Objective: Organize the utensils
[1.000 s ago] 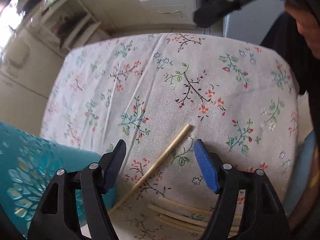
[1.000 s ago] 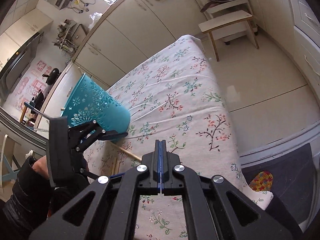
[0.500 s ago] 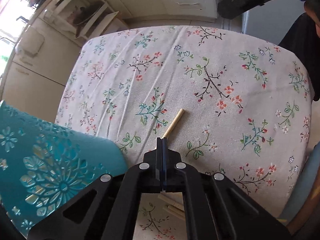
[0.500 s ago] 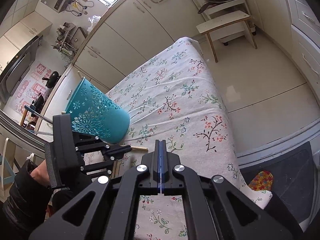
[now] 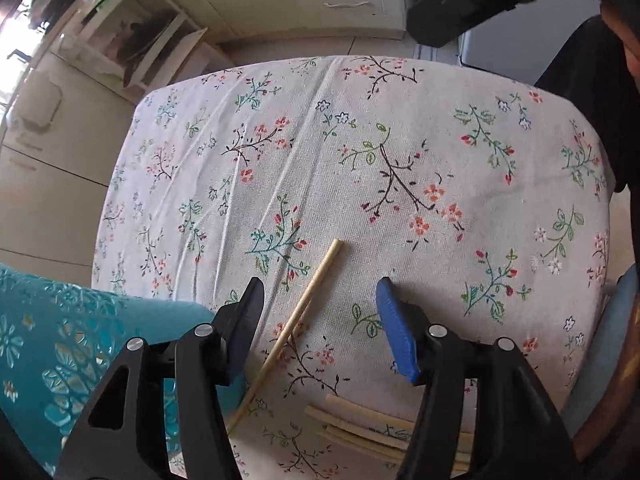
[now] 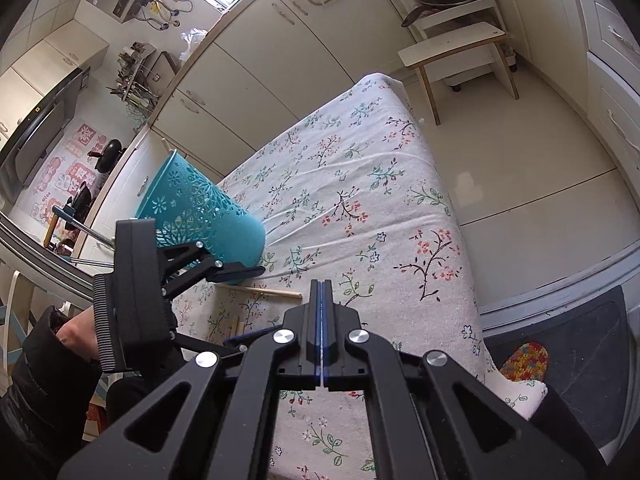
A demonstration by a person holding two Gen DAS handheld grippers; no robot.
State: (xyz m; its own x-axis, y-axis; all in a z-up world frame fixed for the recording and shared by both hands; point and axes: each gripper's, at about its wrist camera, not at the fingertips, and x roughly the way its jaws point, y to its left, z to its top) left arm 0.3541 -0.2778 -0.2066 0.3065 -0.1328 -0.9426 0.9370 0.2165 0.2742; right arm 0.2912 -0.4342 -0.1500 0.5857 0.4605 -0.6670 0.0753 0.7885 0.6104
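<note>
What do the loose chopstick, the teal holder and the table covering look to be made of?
Chopstick: pale, matte, probably bamboo or light wood, judging by the even tan colour; no grain can be made out.
Teal holder: likely moulded plastic, with cut-through flower openwork and a slight sheen.
Tablecloth: woven fabric, matte, with visible weave, creases and a printed floral pattern.

So half a second back we had the left gripper (image 5: 318,320) pinched tight over the near part of that single chopstick (image 5: 296,322), and a second back it was spread wide. Then its jaws were opening again, with the chopstick lying between them, touched by neither pad. From the right wrist view, the teal basket (image 6: 200,216) had tipped a bit more upright than a second before, and the chopstick's tip had swung out toward the middle of the worktop (image 6: 360,184) from where it first lay.
</note>
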